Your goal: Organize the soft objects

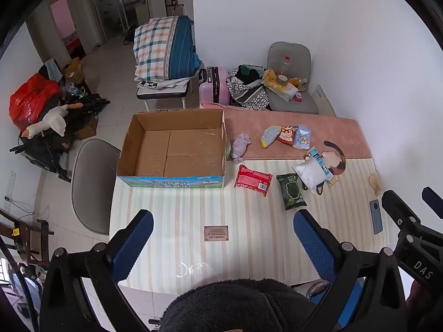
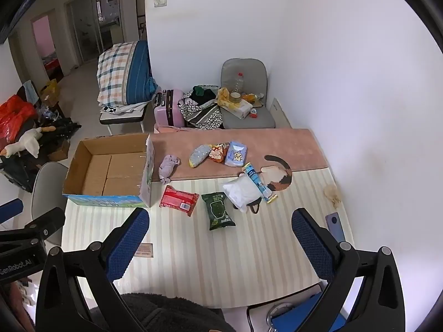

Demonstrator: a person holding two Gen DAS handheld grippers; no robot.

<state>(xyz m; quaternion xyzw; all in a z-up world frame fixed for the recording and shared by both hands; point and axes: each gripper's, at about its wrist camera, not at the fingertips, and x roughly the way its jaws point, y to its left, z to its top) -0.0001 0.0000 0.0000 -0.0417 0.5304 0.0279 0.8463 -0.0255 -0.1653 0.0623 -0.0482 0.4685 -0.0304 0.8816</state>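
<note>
An empty open cardboard box [image 1: 177,149] [image 2: 110,171] stands at the table's left. To its right lie a grey rolled cloth [image 1: 240,146] [image 2: 168,167], a red packet [image 1: 252,179] [image 2: 179,199], a green packet [image 1: 291,191] [image 2: 218,210], a white pouch [image 1: 310,173] [image 2: 242,191], a blue tube [image 1: 321,166] [image 2: 257,181], a blue tissue pack [image 1: 301,137] [image 2: 235,154], an orange snack bag [image 1: 285,135] [image 2: 217,153] and a grey-yellow pouch [image 1: 270,137] [image 2: 199,155]. My left gripper [image 1: 221,240] and right gripper [image 2: 220,238] are open and empty, above the near table edge.
A phone [image 1: 376,216] [image 2: 335,227] lies at the table's right edge by the white wall. A crumpled tissue [image 2: 332,192] lies near it. A grey chair [image 1: 94,185] stands left of the table. A loaded chair [image 1: 290,83] and pink suitcase [image 1: 214,88] stand behind.
</note>
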